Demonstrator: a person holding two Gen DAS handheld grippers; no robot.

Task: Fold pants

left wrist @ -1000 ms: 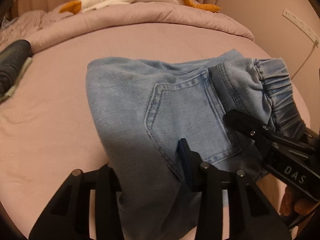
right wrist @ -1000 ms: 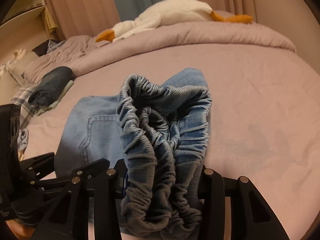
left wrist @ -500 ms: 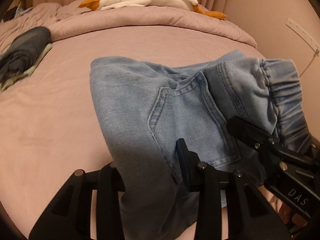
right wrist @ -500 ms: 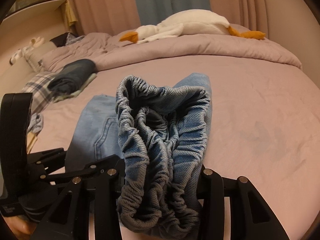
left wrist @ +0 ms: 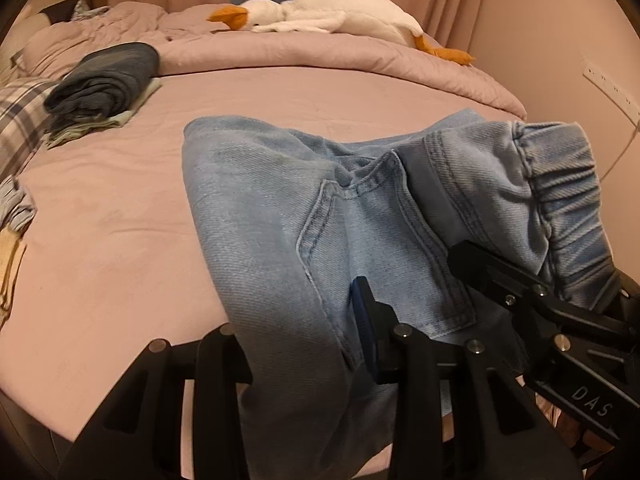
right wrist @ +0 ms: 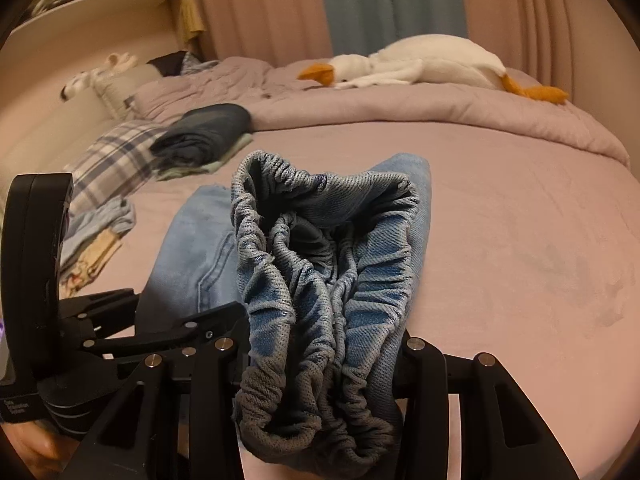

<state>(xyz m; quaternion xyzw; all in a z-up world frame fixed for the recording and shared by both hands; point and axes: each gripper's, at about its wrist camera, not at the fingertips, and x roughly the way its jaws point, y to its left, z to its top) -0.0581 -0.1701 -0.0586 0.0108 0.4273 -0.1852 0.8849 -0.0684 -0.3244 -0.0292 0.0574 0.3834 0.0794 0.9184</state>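
Observation:
Light blue jeans (left wrist: 280,216) lie partly folded on the pink bed, back pocket (left wrist: 384,260) up. My left gripper (left wrist: 304,344) is shut on the denim near the pocket at the bed's near edge. My right gripper (right wrist: 320,360) is shut on the bunched elastic waistband (right wrist: 324,280) and holds it raised; it shows at the right of the left wrist view (left wrist: 532,300). The left gripper's body shows at the left of the right wrist view (right wrist: 80,320).
A stack of folded dark clothes (left wrist: 108,80) and plaid fabric (left wrist: 20,120) lie at the left. A rolled pink duvet (left wrist: 320,52) with a white goose plush (left wrist: 332,16) lies at the back. A wall (left wrist: 560,40) stands at the right.
Both grippers have lifted and drawn back slightly with the jeans; the view tilts up, showing more of the bed's far side. Both grips unchanged.

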